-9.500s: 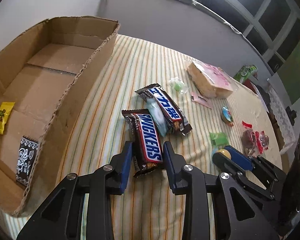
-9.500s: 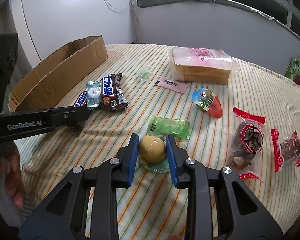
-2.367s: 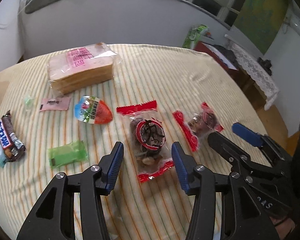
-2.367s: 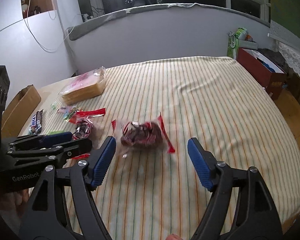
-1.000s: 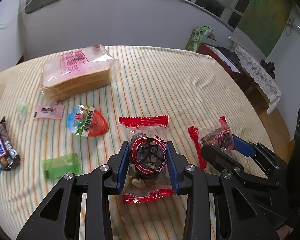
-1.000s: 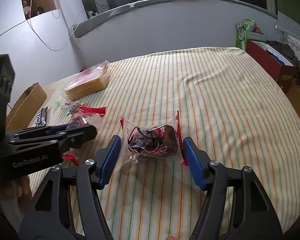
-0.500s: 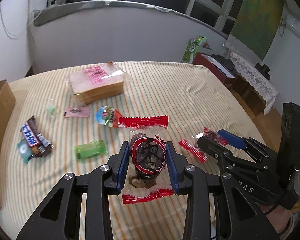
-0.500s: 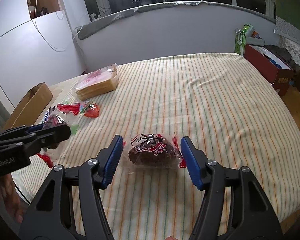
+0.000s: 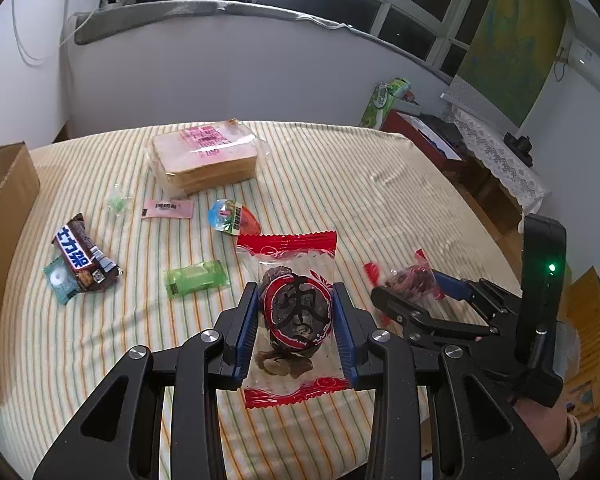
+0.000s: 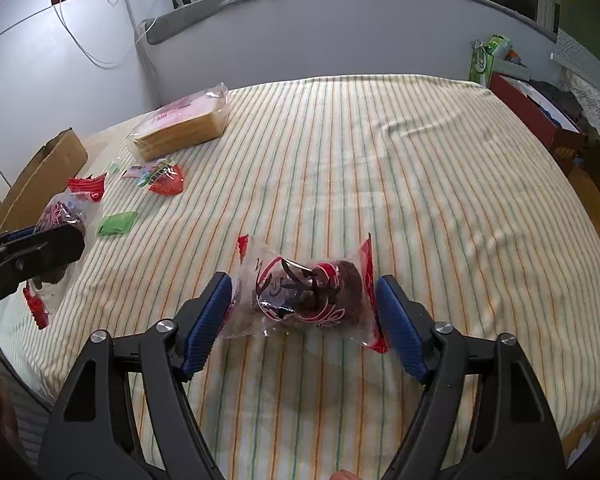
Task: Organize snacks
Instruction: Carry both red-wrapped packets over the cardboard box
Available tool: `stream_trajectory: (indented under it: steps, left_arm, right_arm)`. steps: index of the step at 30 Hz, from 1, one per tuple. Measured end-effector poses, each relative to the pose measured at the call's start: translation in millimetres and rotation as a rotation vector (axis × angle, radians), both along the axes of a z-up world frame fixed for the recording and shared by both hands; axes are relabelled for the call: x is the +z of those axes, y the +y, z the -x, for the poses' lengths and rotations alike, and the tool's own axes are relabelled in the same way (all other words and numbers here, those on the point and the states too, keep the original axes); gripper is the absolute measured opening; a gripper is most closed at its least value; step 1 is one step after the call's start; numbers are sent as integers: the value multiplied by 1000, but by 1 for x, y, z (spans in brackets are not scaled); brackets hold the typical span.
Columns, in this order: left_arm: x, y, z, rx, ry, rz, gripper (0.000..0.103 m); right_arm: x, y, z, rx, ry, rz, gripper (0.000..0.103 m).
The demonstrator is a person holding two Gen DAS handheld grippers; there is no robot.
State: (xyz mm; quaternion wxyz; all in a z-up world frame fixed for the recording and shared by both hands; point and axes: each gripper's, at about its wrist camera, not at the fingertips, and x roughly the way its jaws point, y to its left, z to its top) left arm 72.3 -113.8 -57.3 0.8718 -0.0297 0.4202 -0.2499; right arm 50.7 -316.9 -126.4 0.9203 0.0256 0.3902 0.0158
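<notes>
My left gripper (image 9: 296,328) is shut on a clear red-trimmed snack packet (image 9: 294,316) and holds it above the striped table. It also shows at the left of the right wrist view (image 10: 56,216). My right gripper (image 10: 304,312) holds a second red-trimmed packet (image 10: 306,290) by its ends, lifted off the cloth; in the left wrist view that packet (image 9: 410,278) sits between the right gripper's fingers. The cardboard box (image 9: 4,208) stands at the far left.
On the striped cloth (image 9: 340,168) lie a bread pack (image 9: 206,158), a pink sachet (image 9: 167,209), a round colourful candy (image 9: 232,220), a green wafer pack (image 9: 196,278), a dark chocolate bar (image 9: 82,256) over a mint packet (image 9: 60,280), and a small green candy (image 9: 118,202).
Both grippers have lifted their packets off the table. The right gripper's jaws have closed in on the ends of its packet. The view is higher than a second ago.
</notes>
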Motion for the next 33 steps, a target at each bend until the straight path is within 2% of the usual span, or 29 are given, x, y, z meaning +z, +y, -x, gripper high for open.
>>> stream_trajectory:
  steps: [6, 18, 33]
  left_arm:
    - [-2, 7, 1, 3, 4, 5, 34]
    - [5, 15, 6, 11, -12, 8, 34]
    - [33, 38, 18, 34, -82, 24, 34]
  right_arm:
    - [1, 0, 3, -8, -11, 5, 60]
    - [18, -1, 15, -27, -83, -15, 59]
    - [73, 40, 28, 23, -201, 32, 59]
